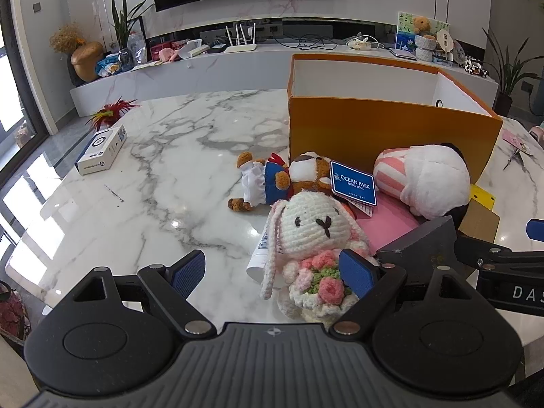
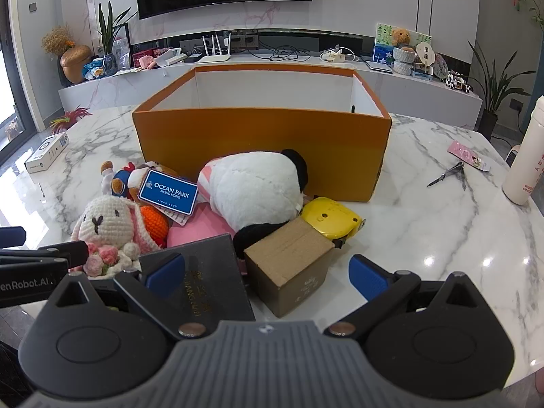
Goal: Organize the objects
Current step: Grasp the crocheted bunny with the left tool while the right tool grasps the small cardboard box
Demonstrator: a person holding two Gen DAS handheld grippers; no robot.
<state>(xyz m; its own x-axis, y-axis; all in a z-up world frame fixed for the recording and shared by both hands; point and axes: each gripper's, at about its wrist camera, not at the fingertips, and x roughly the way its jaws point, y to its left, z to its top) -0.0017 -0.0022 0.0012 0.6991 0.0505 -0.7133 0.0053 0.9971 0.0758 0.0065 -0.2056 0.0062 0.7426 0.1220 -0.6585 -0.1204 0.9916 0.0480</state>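
Observation:
An open orange box [image 1: 391, 132] [image 2: 261, 142] stands on the marble table. Before it lie toys: a crocheted white bunny [image 1: 316, 224] [image 2: 105, 224], a small bear with an Ocean Park tag [image 1: 306, 176] [image 2: 146, 178], a white and pink plush [image 1: 431, 180] [image 2: 255, 190], a pink pad [image 1: 391, 224], a dark box [image 2: 207, 275], a cardboard box [image 2: 292, 265] and a yellow tape measure [image 2: 331, 217]. My left gripper [image 1: 272, 272] is open, the bunny just ahead of its right finger. My right gripper [image 2: 267, 272] is open around the dark and cardboard boxes.
A white carton [image 1: 102, 149] [image 2: 46, 153] lies at the table's left. Scissors [image 2: 447, 175], a pink packet [image 2: 471, 153] and a white bottle [image 2: 527, 156] sit at the right. A white tube [image 1: 261, 255] lies beside the bunny. A TV console stands behind.

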